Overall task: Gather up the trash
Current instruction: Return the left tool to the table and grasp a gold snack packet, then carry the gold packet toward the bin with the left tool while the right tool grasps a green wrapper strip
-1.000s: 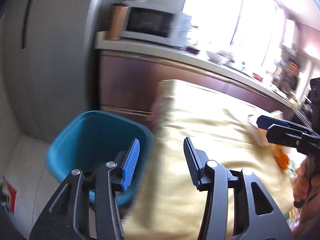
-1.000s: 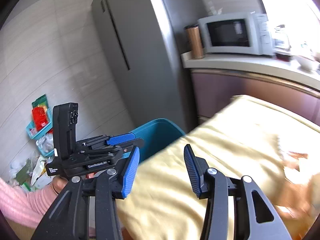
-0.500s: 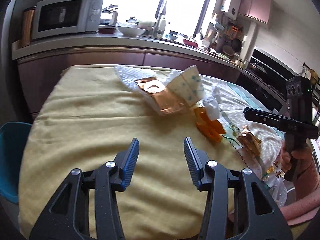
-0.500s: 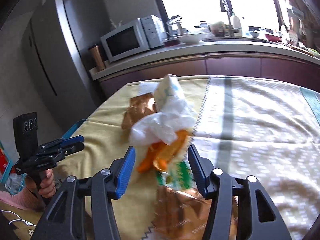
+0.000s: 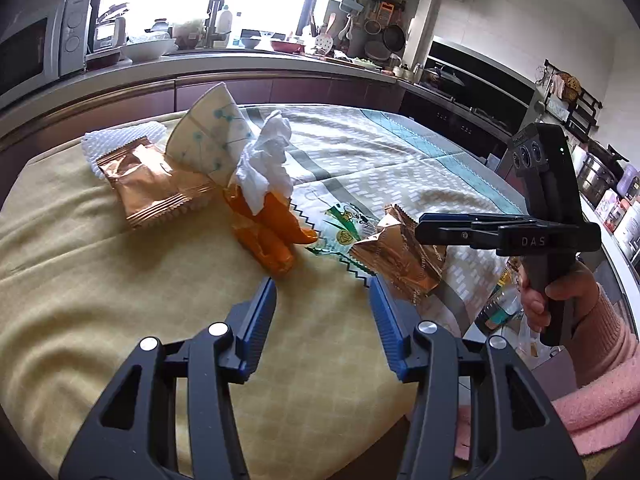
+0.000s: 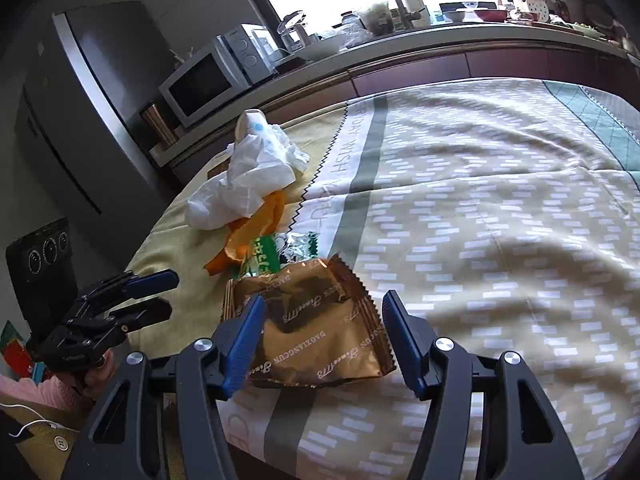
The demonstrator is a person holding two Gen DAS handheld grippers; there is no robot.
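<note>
Right gripper (image 6: 322, 334) wide, straddling gold wrapper (image 6: 316, 328), left gripper (image 5: 322, 310) wide, empty, near orange peel (image 5: 268, 236) on surface (image 5: 100, 280)

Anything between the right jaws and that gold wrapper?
Nothing visible. The right gripper is open, and the gold wrapper lies flat on the tablecloth between its jaws; the green packet sits beyond it.
</note>
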